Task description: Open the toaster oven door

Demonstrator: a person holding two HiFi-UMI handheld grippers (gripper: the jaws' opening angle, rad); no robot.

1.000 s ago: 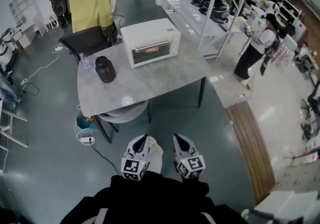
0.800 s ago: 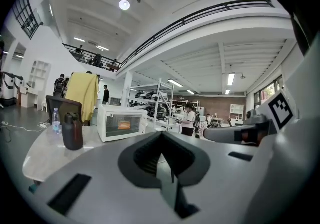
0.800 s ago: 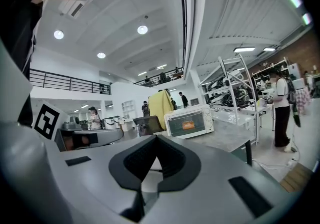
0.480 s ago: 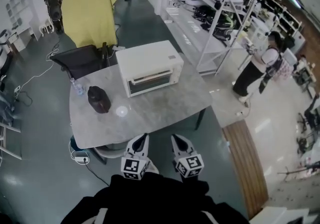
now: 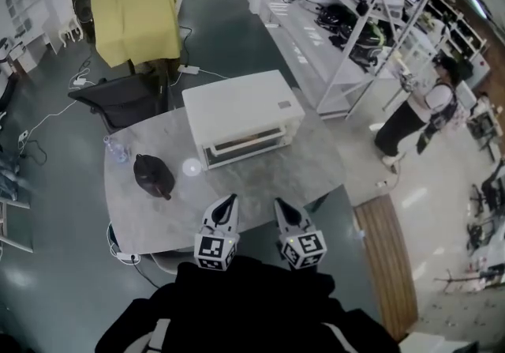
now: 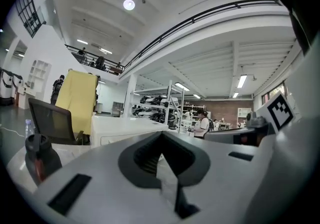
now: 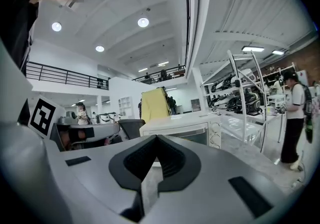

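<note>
The white toaster oven stands at the back of the grey marble table, its glass door shut and facing me. My left gripper and right gripper hover side by side over the table's near edge, a short way in front of the door. Both are shut on nothing and touch nothing. In the left gripper view the oven shows beyond the closed left gripper. In the right gripper view the oven sits straight ahead of the closed right gripper.
A dark jug and a small water bottle stand on the table's left side. A black chair and a yellow cloth are behind it. Metal shelving and a standing person are to the right.
I have come closer to the table. Both grippers, earlier over the floor, now reach over its near edge; the oven sits nearer. Door still shut.
</note>
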